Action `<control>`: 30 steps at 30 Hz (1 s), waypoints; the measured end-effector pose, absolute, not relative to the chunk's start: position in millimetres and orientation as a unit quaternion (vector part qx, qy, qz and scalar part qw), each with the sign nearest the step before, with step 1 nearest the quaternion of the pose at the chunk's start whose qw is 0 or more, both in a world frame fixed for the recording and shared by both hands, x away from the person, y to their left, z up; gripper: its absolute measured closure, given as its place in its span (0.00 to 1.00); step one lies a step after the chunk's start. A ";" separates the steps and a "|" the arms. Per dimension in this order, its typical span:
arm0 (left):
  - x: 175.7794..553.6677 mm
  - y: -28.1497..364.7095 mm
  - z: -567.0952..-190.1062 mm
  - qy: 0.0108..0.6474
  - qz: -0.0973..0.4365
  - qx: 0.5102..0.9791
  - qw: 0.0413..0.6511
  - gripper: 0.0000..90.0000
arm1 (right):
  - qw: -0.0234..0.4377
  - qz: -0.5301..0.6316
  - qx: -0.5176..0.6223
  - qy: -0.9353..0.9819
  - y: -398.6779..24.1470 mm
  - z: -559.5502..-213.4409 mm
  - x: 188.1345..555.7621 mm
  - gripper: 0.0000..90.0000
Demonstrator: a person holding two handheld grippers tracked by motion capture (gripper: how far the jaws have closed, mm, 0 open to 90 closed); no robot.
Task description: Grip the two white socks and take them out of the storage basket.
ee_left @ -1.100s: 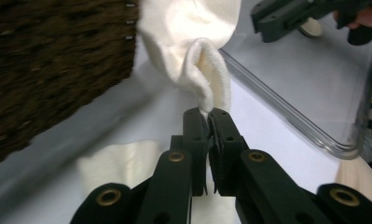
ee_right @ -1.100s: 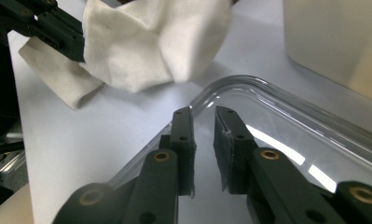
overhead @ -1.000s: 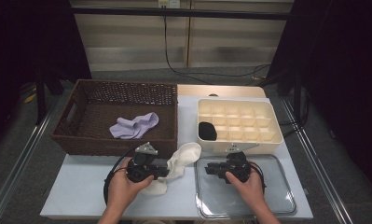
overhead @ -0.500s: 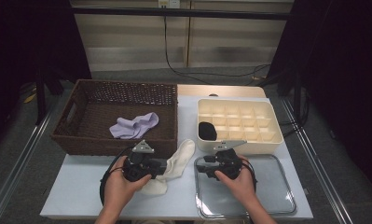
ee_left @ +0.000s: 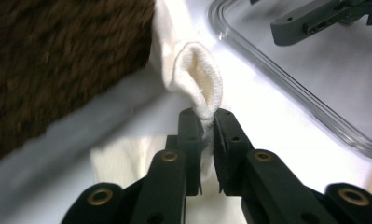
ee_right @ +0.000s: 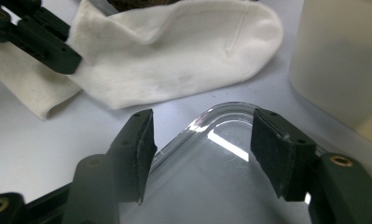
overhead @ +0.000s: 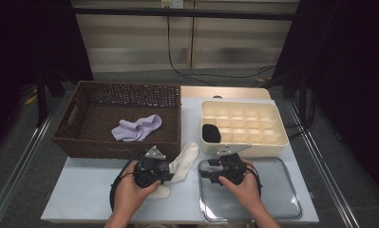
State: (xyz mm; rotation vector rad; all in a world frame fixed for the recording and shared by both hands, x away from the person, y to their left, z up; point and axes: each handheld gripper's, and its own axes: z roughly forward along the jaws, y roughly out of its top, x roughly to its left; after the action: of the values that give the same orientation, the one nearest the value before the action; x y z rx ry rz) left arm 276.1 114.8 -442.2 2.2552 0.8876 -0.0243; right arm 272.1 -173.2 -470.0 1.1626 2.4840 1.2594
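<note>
A white sock (overhead: pixel 184 159) lies on the table between the wicker basket and the clear lid. My left gripper (overhead: pixel 170 173) is shut on it. In the left gripper view the jaws (ee_left: pixel 208 122) pinch one wall of the sock's open cuff (ee_left: pixel 197 79), after closing in just now. My right gripper (overhead: pixel 203 173) points left over the corner of the clear lid (overhead: pixel 272 199). Its jaws (ee_right: pixel 200 135) have just been opening and stand wide with nothing between them. The sock (ee_right: pixel 183 51) lies a short way beyond them.
A brown wicker basket (overhead: pixel 82 142) at the back left holds a lilac sock (overhead: pixel 136 128). A cream compartment box (overhead: pixel 272 137) stands behind the lid, with a black item (overhead: pixel 211 133) in its near-left cell. The table's front edge is close behind both hands.
The right hand has edged slightly left toward the sock and its jaws have spread. The left hand has stayed at the sock's cuff.
</note>
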 end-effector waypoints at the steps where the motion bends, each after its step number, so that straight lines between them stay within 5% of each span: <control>1: 275.7 117.8 -439.7 0.348 -0.007 0.867 0.357 0.92 | 0.064 0.415 0.384 0.822 -172.6 -470.1 273.1 0.40; 12: 273.1 145.3 -436.4 0.370 -0.016 0.854 0.365 0.90 | 0.079 0.395 0.349 0.846 -144.5 -473.8 289.0 0.38; 19: 268.8 157.8 -439.7 0.386 -0.008 0.843 0.375 0.87 | 0.084 0.367 0.318 0.870 -123.2 -477.6 300.8 0.60; 26: 266.9 164.2 -442.2 0.397 -0.006 0.835 0.382 0.85 | 0.080 0.360 0.309 0.877 -116.2 -477.7 303.9 0.93; 30: 267.5 162.6 -443.3 0.396 -0.006 0.838 0.376 0.91 | 0.081 0.344 0.309 0.883 -112.8 -474.5 302.1 0.98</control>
State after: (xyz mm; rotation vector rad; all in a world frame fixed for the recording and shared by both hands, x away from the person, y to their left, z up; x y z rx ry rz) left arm 267.5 162.6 -443.3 2.1425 1.0132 -0.0148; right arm 302.1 -112.8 -474.5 0.9228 2.6398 1.0270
